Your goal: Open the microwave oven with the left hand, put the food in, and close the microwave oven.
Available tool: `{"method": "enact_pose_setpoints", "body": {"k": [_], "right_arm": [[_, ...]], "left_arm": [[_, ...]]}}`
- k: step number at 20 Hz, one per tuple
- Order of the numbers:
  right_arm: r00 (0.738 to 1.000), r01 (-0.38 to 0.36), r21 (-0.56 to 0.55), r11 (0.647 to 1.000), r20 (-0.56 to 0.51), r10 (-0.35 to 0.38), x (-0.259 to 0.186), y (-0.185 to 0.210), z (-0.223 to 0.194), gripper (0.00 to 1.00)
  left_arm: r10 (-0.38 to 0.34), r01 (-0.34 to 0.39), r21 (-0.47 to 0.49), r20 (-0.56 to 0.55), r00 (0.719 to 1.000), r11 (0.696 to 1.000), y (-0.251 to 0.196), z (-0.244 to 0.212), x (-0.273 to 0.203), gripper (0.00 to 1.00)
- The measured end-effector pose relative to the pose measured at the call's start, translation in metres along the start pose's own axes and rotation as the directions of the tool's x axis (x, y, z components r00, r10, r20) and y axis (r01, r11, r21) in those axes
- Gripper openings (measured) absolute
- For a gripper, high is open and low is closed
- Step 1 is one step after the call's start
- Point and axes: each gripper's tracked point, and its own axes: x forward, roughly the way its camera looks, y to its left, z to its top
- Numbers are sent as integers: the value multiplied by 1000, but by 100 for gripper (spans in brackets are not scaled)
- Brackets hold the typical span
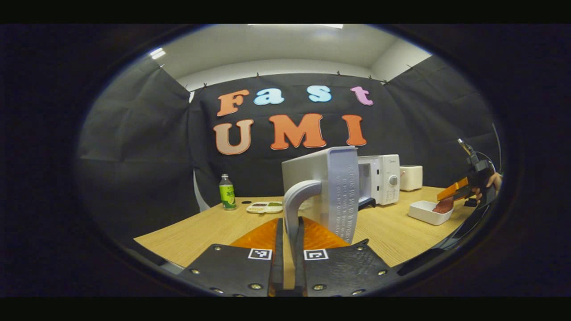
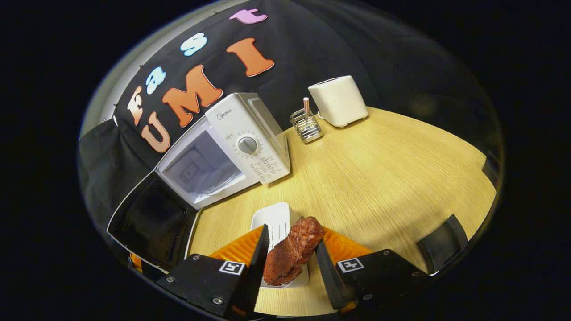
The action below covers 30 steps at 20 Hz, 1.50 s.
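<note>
On the far left of the table (image 1: 192,232) stand a green bottle (image 1: 227,192) and a small flat tray (image 1: 265,207), both well clear of the work and out of the door's swing.

Next comes the left gripper (image 1: 292,243), its fingers drawn narrow and pinching the grey handle (image 1: 298,196) of the door (image 1: 332,187). The door stands swung wide toward the camera, held that way, I judge, so the opening stays free for loading. Behind it sits the microwave (image 2: 243,142); in the right gripper view its cavity (image 2: 200,167) is open and bare, with the dial panel just to its right.

Further right, the right gripper (image 2: 289,256) is clamped on the steak (image 2: 292,254), one finger on each side. The meat hangs just above the white dish (image 2: 274,220), judging by the left gripper view, where it seems lifted clear of the dish rim. The dish lies in front of the microwave, so the carry to the cavity is short.

Beyond, a wire rack (image 2: 306,125) and a toaster (image 2: 338,106) stand at the table's back, apart from the path.

Opening looks done; loading is the step in hand.
</note>
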Motion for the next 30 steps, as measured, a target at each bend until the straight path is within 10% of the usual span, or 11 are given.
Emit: {"method": "enact_pose_setpoints", "body": {"k": [4,8,17,30], "right_arm": [[999,0,50,999,-32,2,-1,-3,2,42],[1000,-23,73,997,0,23,-6,5,12,28],[993,-67,-83,994,91,75,-30,54,47,17],[936,-259,-147,955,206,285,18,213,101,17]], "left_arm": [[-3,2,-17,-9,1000,1000,22,-2,-1,26],[-13,13,-11,-13,1000,1000,32,-2,-1,91],[-3,0,121,21,1000,993,61,20,-22,90],[150,-152,59,29,988,987,144,15,-49,90]]}}
